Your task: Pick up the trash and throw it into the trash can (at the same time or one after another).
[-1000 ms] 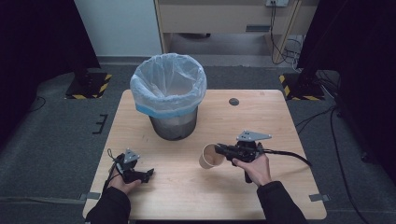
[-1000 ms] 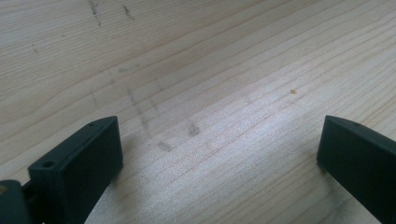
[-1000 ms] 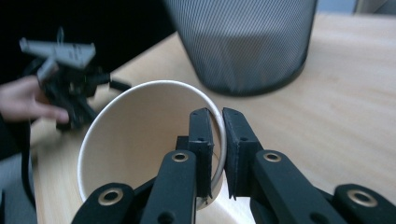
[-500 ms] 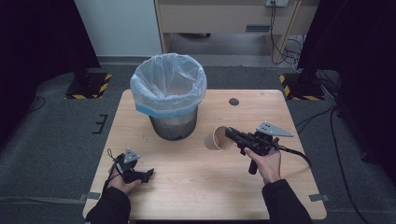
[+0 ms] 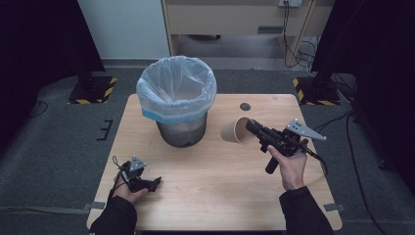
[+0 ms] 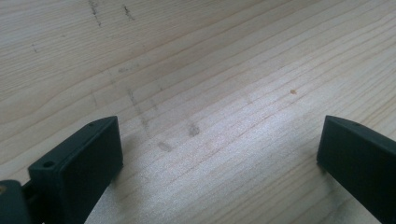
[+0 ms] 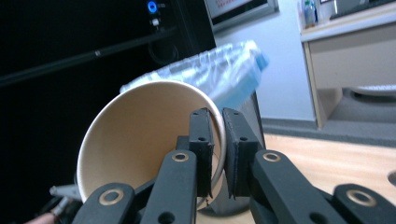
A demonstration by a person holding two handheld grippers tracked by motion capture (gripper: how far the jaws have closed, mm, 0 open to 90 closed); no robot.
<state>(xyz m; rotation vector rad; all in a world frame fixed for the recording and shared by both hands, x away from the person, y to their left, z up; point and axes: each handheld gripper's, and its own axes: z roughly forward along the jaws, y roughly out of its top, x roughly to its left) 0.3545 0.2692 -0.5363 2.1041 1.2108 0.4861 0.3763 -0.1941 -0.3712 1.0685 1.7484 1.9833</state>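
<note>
The brown paper cup [image 5: 236, 131] hangs at 3 o'clock from the grey bin with the clear bag [image 5: 177, 100], pinched by its rim in your right gripper [image 7: 216, 149]. That thin rim could slip. Your left gripper [image 6: 217, 154] rests open.

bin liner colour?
Translucent pale blue, folded over the rim of the grey bin; bin liner shows best in the high view.
</note>
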